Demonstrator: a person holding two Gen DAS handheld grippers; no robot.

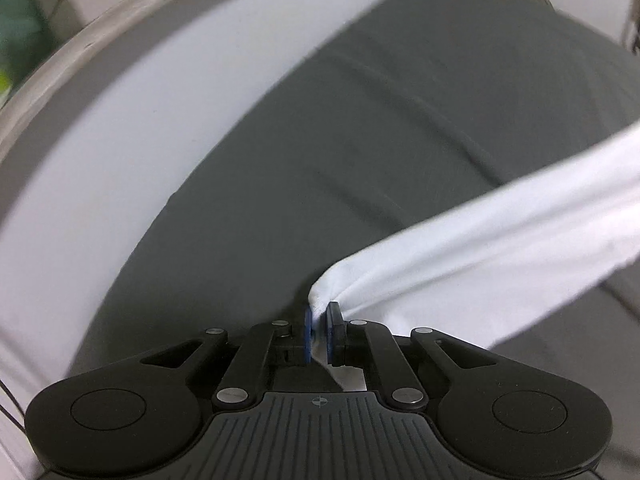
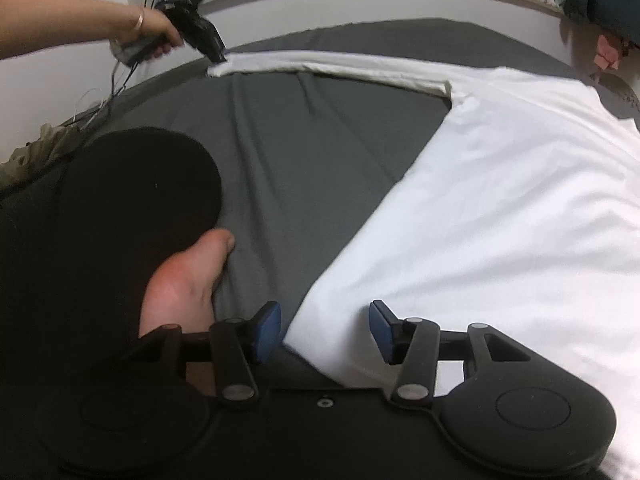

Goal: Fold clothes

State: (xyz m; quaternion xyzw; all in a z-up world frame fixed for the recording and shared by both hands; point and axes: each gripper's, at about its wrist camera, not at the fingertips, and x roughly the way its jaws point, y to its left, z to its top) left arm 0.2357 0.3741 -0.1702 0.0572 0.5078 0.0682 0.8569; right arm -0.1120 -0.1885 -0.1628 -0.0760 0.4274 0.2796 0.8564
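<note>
the white shirt (image 2: 500,200) lies spread on the dark grey sheet (image 2: 304,152), its long sleeve (image 2: 320,66) drawn out across the sheet; i judge it light, limp and prone to bunching, so it should be taken by hems and corners and carried low and taut. my left gripper (image 1: 319,330) is clenched on the sleeve end, cloth pinched between the blue pads. my right gripper (image 2: 324,332) hangs released, jaws apart over the shirt's near corner, pads not pressing it.
</note>
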